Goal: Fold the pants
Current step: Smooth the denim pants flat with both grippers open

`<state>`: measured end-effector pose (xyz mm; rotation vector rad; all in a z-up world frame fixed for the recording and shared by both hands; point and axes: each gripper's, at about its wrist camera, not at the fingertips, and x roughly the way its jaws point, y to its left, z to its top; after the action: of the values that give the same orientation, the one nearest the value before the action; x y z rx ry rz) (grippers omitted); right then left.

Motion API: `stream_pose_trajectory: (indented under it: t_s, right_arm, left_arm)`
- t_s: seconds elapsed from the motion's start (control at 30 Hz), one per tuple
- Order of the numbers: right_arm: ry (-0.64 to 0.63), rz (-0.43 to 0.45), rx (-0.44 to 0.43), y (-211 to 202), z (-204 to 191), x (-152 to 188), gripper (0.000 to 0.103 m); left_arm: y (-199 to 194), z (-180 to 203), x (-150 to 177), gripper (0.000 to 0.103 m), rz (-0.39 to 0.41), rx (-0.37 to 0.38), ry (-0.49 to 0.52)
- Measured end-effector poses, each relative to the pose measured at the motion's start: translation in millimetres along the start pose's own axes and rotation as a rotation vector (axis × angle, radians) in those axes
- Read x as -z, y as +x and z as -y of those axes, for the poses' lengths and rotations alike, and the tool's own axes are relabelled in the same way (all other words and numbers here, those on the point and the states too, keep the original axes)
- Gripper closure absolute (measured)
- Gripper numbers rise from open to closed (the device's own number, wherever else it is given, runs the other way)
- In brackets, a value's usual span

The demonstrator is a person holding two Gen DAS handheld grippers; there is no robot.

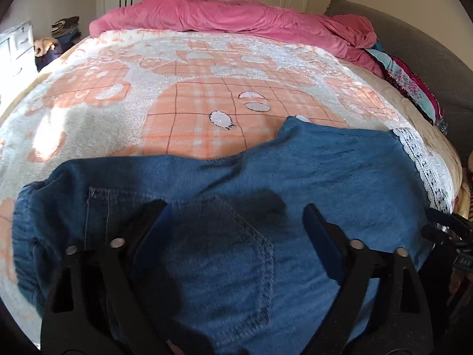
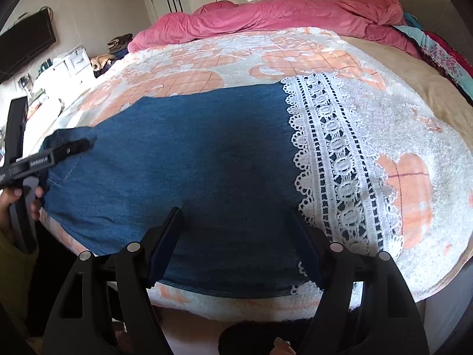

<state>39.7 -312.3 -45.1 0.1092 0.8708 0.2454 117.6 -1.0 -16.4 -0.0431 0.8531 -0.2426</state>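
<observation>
Blue denim pants (image 1: 325,171) (image 2: 192,148) lie flat across the near edge of the bed, waist to the left and white lace hem (image 2: 334,153) (image 1: 419,159) to the right. In the left wrist view my left gripper (image 1: 233,216) hovers open over the back pocket (image 1: 224,251), with the cloth lying loose beneath its spread jaws. In the right wrist view my right gripper (image 2: 238,216) stands open over the leg just left of the lace, pinching nothing. One finger (image 2: 74,147) of the left gripper shows at the far left, held by a hand (image 2: 17,195).
An orange and white blanket (image 1: 192,124) covers the bed. A pink quilt (image 1: 224,14) is bunched along the far side. Patterned clothes (image 1: 411,85) are piled by the grey headboard (image 1: 414,38). White drawers (image 1: 17,44) stand at the left. The bed's near edge (image 2: 236,304) is right under the right gripper.
</observation>
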Motion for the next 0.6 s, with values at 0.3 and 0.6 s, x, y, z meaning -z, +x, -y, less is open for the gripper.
stream_pose_trajectory:
  t_s: [0.3, 0.6]
  right_arm:
    - [0.011, 0.070, -0.015, -33.9, -1.7, 1.7, 0.027]
    - [0.019, 0.101, 0.012, -55.0, 5.0, 2.2, 0.027]
  left_arm:
    - [-41.1, -0.3, 10.1, 0.010, 0.029, -0.016, -0.005]
    - [-61.3, 15.3, 13.9, 0.010, 0.041, -0.008, 0.024]
